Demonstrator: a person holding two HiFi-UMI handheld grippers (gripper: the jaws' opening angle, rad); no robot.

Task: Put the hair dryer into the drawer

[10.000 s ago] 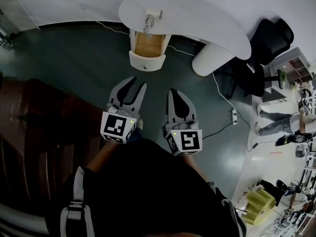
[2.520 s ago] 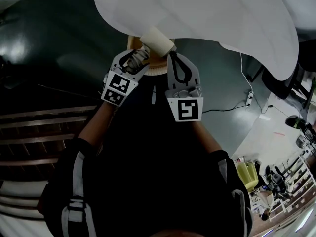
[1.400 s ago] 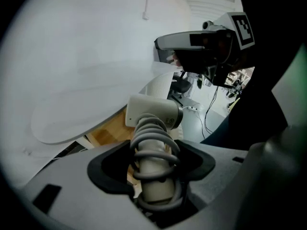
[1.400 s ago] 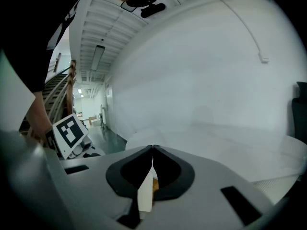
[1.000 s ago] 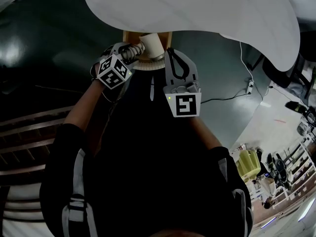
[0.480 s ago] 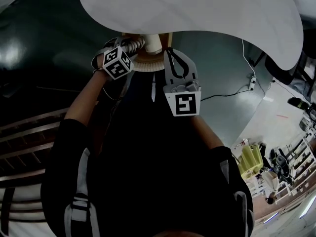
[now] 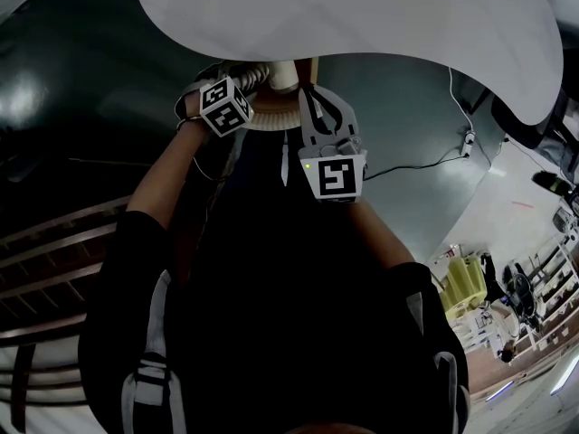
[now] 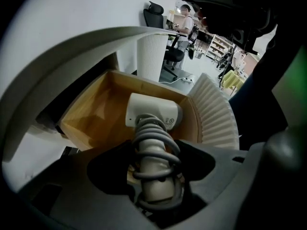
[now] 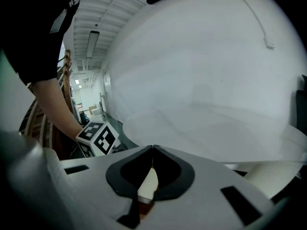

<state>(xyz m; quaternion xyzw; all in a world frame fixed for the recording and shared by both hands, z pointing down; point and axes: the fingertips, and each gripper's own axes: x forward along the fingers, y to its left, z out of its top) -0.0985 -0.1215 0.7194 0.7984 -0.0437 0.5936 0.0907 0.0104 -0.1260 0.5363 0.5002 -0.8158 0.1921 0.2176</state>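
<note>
- Right now the left tool point(image 8: 153, 152) is clamped on the handle of the hair dryer point(image 8: 153, 115). Its jaws stand fairly wide because the handle, with the grey cord point(image 8: 152, 139) wound round it, fills the gap between them.
- The dryer's long axis runs straight out along the line of the jaws and points steeply down. Its pale head is the far end and the handle is the near end inside the grip.
- Directly beyond that head lies the open wooden drawer point(image 8: 91, 114). The head sits over the drawer's inside, close to the near right corner, just behind the ribbed white front point(image 8: 216, 116).
- Whether the head already touches the wooden bottom I cannot tell.
- The coming move, as I judge it, turns on this lineup. The drawer lies ahead of and below the tool's tips, so carrying on along the dryer's own axis and then parting the jaws should leave it inside.
- The left hand is the only one carrying anything.
- The right tool point(image 9: 152, 148) has its jaw tips pressed together and grips nothing. In the head view it sits just beside the left one, at the drawer front.
- Above both tools hangs the curved white surface point(image 7: 362, 16), and the drawer stands out from under its edge.
</note>
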